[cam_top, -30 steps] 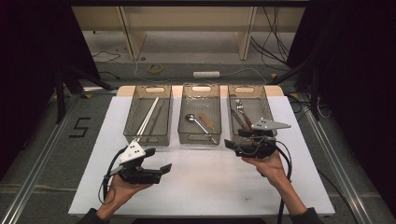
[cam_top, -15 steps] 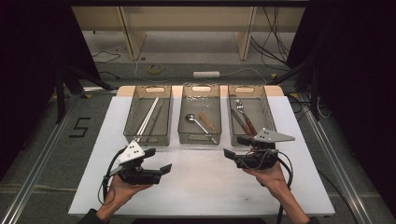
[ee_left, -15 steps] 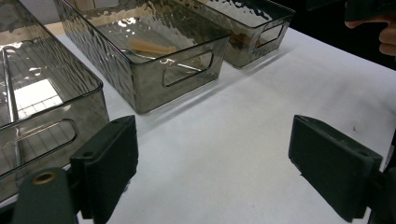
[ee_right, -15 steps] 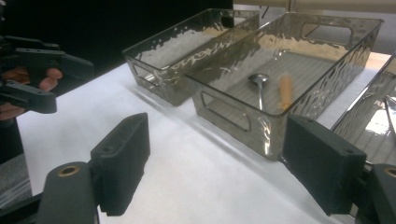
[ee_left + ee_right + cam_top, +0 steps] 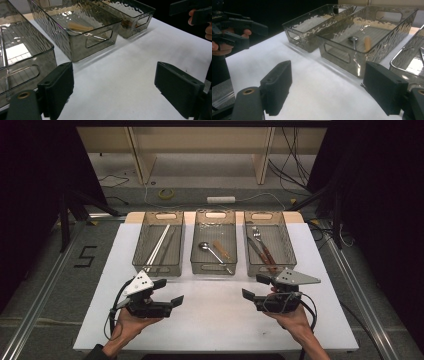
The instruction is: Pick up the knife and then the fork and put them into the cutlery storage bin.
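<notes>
White table (image 5: 220, 320) bears three smoked-plastic bins in row. Right bin (image 5: 285, 265) holds fork, knife; just ahead of right gripper (image 5: 254, 289), jaws apart, empty. Left gripper (image 5: 170, 292) near left bin (image 5: 145, 265), jaws apart.

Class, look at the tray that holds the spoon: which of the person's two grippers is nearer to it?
Roughly equal. The left gripper is below-left of the middle tray; the right gripper is below-right.
</notes>
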`<state>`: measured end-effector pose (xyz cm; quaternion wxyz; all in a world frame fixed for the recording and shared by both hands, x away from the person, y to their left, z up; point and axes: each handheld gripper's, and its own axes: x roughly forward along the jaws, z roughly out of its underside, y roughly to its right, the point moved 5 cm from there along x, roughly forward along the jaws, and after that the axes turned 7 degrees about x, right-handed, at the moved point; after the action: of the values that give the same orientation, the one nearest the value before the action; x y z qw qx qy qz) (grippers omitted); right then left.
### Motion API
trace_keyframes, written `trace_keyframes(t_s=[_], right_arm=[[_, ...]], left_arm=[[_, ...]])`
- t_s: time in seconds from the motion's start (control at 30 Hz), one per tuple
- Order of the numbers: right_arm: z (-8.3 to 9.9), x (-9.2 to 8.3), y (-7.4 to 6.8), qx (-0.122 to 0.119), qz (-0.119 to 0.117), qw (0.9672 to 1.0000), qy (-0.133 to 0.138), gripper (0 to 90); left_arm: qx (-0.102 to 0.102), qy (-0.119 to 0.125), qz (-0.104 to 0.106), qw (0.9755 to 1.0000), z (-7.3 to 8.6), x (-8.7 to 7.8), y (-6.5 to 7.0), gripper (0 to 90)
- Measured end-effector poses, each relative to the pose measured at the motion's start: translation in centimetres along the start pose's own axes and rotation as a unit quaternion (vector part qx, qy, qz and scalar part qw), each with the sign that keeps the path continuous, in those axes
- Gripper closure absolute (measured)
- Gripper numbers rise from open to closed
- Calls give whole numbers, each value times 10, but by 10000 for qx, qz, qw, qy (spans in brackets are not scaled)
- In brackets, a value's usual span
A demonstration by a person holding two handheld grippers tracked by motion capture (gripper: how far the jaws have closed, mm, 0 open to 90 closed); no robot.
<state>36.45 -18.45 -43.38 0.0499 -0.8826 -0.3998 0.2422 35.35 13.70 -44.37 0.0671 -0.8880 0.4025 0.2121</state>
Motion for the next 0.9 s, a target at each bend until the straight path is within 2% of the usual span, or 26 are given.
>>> trace_keyframes(t_s=[0.27, 0.4, 0.63, 0.9], right_arm=[[16, -10, -2, -62, 40, 10000, 15, 234], [21, -15, -3, -105, 141, 9998, -26, 220], [29, -22, 5, 62, 273, 9995, -111, 208], [31, -21, 3, 29, 284, 9994, -191, 205]], left_arm=[[-41, 61, 51, 10000, -1, -2, 1, 154], [-33, 83, 77, 9999, 0, -2, 2, 153], [-48, 91, 92, 9999, 0, -3, 2, 152], [-37, 99, 96, 9999, 0, -2, 3, 150]])
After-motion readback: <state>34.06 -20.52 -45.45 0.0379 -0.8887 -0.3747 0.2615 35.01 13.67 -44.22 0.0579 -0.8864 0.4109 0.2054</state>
